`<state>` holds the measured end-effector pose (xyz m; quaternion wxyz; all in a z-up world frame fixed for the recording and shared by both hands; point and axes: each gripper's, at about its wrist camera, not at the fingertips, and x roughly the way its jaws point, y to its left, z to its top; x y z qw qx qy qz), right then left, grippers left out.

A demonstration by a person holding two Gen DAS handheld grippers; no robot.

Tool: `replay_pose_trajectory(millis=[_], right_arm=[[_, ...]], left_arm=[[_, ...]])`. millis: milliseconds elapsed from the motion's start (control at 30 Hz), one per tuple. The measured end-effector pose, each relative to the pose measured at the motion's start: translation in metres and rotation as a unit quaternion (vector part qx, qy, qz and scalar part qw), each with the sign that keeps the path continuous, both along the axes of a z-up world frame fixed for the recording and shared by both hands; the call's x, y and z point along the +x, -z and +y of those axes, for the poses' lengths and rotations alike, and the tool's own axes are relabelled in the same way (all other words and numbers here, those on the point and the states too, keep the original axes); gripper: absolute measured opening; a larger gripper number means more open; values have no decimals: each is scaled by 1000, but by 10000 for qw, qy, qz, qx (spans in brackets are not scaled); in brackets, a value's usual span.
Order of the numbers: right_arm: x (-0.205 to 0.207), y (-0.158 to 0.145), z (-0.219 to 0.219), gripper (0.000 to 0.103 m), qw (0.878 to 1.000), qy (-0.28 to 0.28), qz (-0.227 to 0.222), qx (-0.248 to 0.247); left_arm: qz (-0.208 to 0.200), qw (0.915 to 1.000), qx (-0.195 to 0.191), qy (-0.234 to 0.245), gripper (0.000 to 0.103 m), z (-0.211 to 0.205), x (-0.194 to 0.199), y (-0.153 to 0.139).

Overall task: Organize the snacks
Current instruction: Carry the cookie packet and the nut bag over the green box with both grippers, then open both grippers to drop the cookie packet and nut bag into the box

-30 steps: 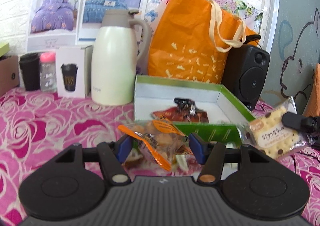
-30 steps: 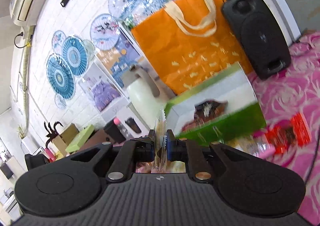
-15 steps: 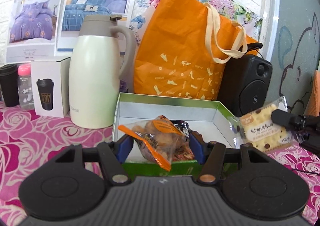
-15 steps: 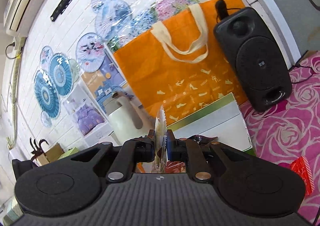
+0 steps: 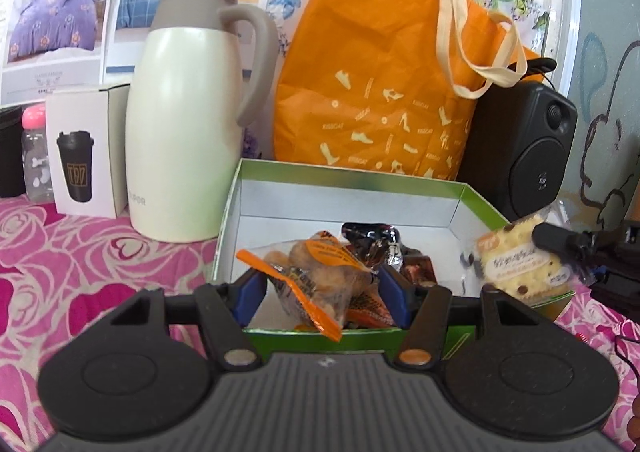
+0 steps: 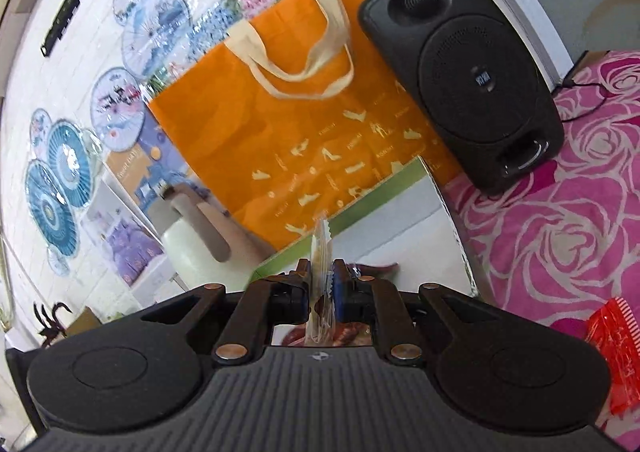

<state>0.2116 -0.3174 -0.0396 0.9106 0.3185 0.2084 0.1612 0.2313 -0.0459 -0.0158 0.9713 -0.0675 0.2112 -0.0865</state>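
Left gripper (image 5: pixel 320 288) clamps the orange snack pack (image 5: pixel 320 276) over the green box (image 5: pixel 352 191) mid-frame, right gripper (image 6: pixel 322 288) pinches the cracker packet (image 5: pixel 520 264) thin edge, so I'd lower both inside the walls before letting go.

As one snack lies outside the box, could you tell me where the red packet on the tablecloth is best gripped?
Probably the red packet by its striped crimped end, from above with the jaws across that thin seal: it lies flat on the tablecloth, so its body offers little to pinch.
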Motion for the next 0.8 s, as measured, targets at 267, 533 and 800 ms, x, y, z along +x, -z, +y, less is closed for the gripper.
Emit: replay_pose_trajectory(millis=[267,533,800], right_arm=[[2,-1,5,47,9993,70,54,-358],[-4,-13,8,99,9971,230,-188,-696],[-40,-34,-10,103,9927,209,-637,-1004]], left_arm=[[-9,10000,78,-15,60,0,1,5],[-198,9998,25,-8,65,5,-9,-1],[-543,9980,212,-240,71,38,-56,-20]])
